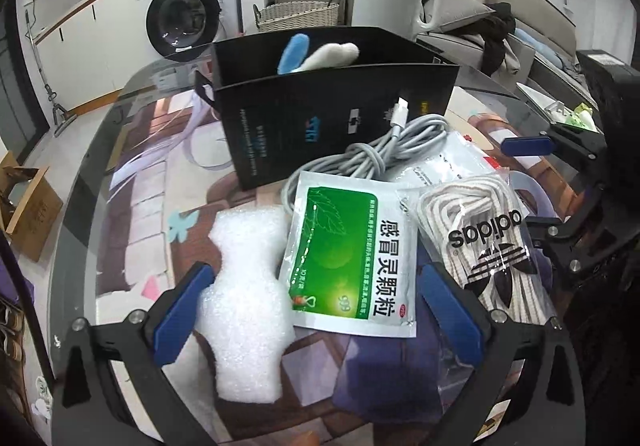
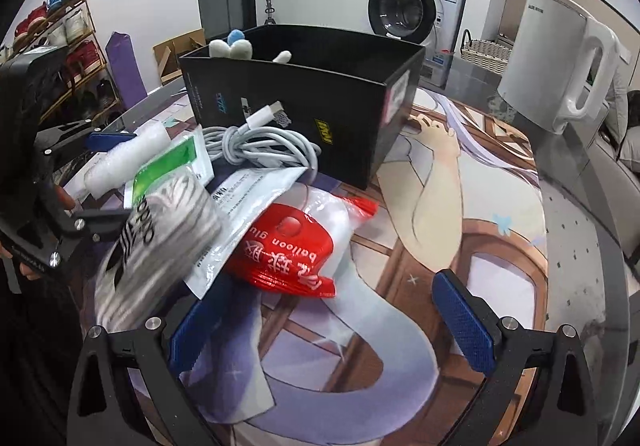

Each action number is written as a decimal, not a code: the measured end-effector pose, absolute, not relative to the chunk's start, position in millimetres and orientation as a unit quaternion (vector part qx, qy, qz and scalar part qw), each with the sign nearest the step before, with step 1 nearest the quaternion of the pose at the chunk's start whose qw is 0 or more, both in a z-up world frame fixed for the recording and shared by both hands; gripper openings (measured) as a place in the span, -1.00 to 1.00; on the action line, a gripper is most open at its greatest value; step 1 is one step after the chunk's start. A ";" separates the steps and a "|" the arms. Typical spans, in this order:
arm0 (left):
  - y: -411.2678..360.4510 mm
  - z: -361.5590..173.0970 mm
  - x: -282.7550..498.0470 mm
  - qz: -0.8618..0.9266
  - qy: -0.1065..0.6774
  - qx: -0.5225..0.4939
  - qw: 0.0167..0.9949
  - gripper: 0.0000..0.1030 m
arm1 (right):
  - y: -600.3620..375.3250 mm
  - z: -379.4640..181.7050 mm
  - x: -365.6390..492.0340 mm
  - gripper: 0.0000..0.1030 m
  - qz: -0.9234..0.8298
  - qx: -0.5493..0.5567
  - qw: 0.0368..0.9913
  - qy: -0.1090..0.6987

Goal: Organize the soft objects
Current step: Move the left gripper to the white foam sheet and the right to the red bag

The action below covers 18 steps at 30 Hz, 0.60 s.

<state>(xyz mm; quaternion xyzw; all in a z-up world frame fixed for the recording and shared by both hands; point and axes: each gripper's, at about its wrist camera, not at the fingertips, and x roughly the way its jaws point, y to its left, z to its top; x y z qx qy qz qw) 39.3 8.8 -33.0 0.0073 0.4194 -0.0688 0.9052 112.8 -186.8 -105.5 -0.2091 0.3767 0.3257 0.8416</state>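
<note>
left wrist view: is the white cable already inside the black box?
No. The coiled white cable lies on the table against the outside of the black box, partly on the sachets.

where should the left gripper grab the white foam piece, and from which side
Grip the foam piece at its narrow waist, coming down from above with the left gripper shifted leftward. It lies flat on the table, its right edge against the green sachet; the pinched middle fits open jaws better than the wide lower lobe.
</note>
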 end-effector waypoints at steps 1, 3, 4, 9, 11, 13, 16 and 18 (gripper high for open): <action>8.3 -33.9 40.2 -0.069 0.422 0.008 0.904 1.00 | -185.0 -105.2 113.4 0.99 0.326 -0.212 0.841 0.376; 8.2 -35.0 41.4 -0.066 0.425 0.011 0.903 1.00 | -180.6 -104.8 114.6 0.99 0.327 -0.213 0.841 0.376; 8.5 -35.6 42.2 -0.062 0.426 0.012 0.902 1.00 | -178.8 -104.2 115.0 0.99 0.327 -0.212 0.841 0.376; 17.9 -36.3 43.1 -0.041 0.430 0.004 0.902 1.00 | -176.7 -102.5 117.0 0.99 0.323 -0.217 0.841 0.375; 22.4 -36.9 42.8 -0.033 0.430 0.000 0.902 1.00 | -181.2 -103.2 118.6 0.99 0.323 -0.212 0.841 0.379; 23.4 -36.8 42.2 -0.033 0.430 -0.001 0.902 1.00 | -183.7 -103.3 120.3 0.99 0.325 -0.208 0.840 0.380; 18.3 -37.5 41.2 -0.042 0.431 0.006 0.901 1.00 | -180.4 -100.8 119.5 0.99 0.331 -0.216 0.840 0.372; 17.4 -37.3 42.5 -0.044 0.432 0.007 0.901 1.00 | -177.2 -100.2 120.2 0.99 0.332 -0.216 0.839 0.372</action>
